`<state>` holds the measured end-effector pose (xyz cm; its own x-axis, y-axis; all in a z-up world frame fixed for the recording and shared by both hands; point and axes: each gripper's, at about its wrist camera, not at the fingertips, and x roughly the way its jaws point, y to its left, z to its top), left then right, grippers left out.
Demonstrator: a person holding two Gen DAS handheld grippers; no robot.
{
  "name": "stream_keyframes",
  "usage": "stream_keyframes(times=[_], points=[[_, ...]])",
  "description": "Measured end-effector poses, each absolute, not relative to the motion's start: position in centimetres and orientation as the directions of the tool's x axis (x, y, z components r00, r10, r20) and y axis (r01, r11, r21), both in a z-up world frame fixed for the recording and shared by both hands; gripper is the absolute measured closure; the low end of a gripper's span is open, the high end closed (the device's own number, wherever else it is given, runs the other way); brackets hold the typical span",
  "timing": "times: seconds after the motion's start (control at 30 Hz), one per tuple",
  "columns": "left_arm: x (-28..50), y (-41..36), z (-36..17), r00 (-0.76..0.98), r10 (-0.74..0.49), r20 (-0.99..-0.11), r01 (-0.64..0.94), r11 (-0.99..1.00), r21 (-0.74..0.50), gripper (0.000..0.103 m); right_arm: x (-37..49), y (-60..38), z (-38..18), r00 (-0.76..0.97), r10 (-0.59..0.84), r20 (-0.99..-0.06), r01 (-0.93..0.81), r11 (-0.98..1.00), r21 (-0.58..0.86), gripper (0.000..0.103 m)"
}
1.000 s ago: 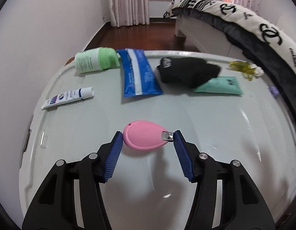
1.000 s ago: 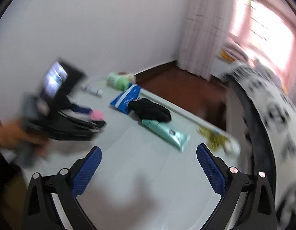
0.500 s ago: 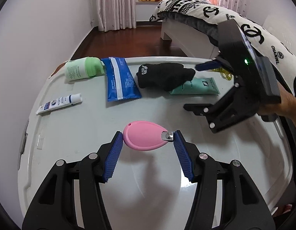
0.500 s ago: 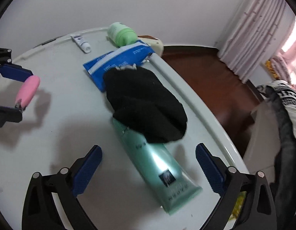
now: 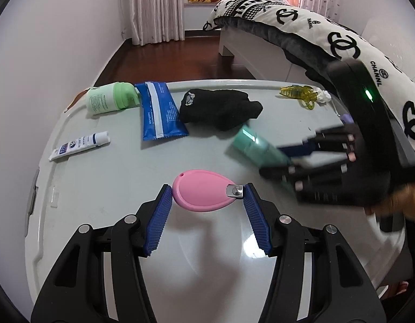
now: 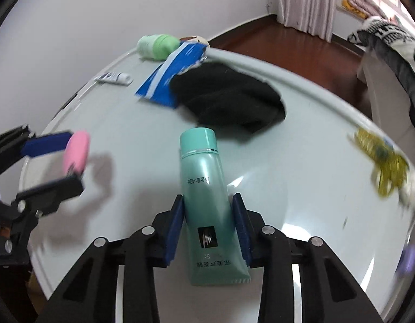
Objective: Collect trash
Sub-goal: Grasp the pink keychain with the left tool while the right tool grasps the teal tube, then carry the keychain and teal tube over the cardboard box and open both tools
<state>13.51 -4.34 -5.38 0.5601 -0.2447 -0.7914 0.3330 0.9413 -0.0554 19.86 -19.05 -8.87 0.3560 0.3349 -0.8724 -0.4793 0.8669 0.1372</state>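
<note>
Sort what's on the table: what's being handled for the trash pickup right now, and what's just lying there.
In hand:
- pink teardrop item, in the left gripper
- teal tube, between the closing right gripper pads

Lying about:
- black cloth
- blue packet
- green bottle
- white tube
- yellow clip

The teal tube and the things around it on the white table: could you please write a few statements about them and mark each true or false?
1. The teal tube lies between the right gripper's closing jaws. True.
2. The left gripper is empty. False: it holds a pink teardrop object.
3. The black cloth lies beside the blue packet. True.
4. The tube's cap points toward the right wrist camera. False: it points away, toward the cloth.
5. The green bottle stands upright. False: it lies on its side.
</note>
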Motion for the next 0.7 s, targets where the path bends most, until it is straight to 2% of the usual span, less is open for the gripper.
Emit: stream_keyframes(times=[0.37,0.7], points=[[10.8,-3.0,-2.7,0.598,-0.247,-0.762,0.336,0.941,-0.041,0.049,12.8,-18.5,-7.1,0.419,0.341,-0.842,-0.377,0.909,0.180,0.068],[4.3,-3.0,-1.5,0.599,-0.265,-0.756,0.353,0.934,-0.048,0.049,4.8,-19.9,-5.5,0.418,0.368,-0.831,-0.266,0.924,0.275,0.068]])
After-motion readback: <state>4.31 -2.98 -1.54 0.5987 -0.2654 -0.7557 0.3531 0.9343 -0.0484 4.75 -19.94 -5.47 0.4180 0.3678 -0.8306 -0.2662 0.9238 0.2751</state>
